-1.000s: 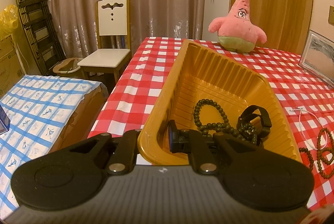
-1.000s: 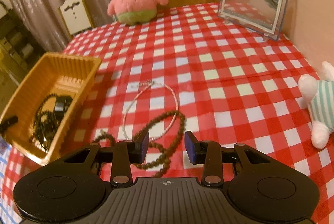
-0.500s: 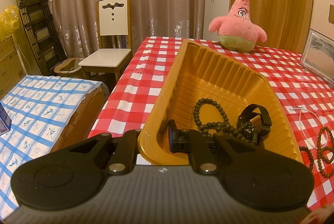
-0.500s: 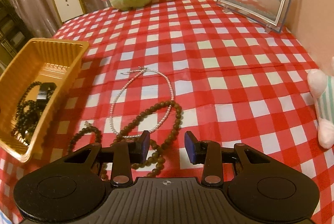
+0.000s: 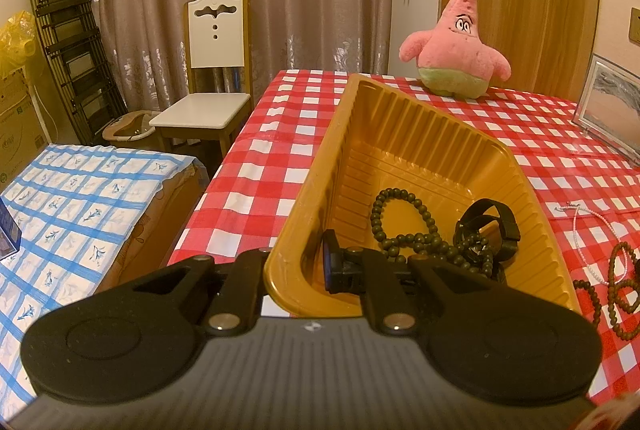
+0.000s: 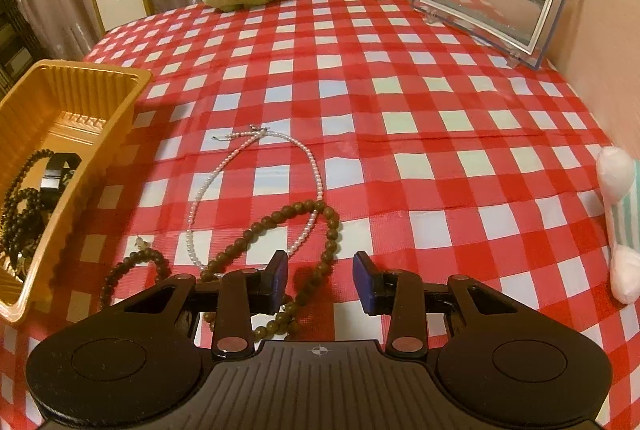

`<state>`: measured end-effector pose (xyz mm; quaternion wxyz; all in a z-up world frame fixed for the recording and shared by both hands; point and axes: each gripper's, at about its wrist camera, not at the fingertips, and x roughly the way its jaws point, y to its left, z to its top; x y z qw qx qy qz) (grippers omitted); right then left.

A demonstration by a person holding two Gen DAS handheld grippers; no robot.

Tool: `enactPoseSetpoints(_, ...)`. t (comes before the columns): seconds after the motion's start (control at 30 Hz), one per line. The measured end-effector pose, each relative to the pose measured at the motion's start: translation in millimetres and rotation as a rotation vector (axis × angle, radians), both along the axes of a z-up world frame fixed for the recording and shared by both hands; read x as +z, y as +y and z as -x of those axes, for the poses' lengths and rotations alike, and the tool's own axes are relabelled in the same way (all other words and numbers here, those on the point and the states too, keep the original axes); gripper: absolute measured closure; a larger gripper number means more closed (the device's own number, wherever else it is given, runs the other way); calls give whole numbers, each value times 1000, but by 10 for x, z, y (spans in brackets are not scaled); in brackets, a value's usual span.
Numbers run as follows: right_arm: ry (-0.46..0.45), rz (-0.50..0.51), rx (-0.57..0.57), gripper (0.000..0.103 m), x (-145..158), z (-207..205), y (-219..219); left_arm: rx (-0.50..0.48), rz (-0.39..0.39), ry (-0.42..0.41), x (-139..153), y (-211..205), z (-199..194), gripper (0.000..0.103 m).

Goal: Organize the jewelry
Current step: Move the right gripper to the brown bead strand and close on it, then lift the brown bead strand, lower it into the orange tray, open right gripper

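Hovering right tool (image 6: 320, 276) above brown beads (image 6: 296, 254)

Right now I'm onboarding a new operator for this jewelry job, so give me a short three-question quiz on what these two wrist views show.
1. True or false: the left gripper grips the wall of the yellow tray.
2. Which piece lies between the open fingers of the right gripper? A) white pearl necklace B) brown bead strand C) black strap
3. Fill in: the dark green bead strand lies inside the ____.

Key: 1 true; 2 B; 3 yellow tray
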<state>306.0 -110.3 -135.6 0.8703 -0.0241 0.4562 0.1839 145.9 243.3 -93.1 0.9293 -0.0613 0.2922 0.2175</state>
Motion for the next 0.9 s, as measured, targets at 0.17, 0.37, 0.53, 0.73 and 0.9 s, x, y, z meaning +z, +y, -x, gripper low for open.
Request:
enactPoseSetpoints(0.17, -3, 16, 2, 66, -31, -15, 28, 0, 1, 0, 2, 4, 7, 92)
enactPoseSetpoints(0.37, -26, 72, 12, 75, -100, -24, 104, -1, -1, 0, 2, 2, 6, 92)
enactPoseSetpoints(0.53, -58, 106, 46, 96, -122, 6, 194, 0, 0, 0, 2, -1, -4, 92)
enactPoseSetpoints(0.73, -43, 67, 35, 97, -108, -12, 166, 1, 0, 1, 3, -1, -6, 92)
enactPoseSetpoints(0.9, -57, -76, 19, 97, 165, -5, 21, -2, -4, 0, 3, -4, 12, 93)
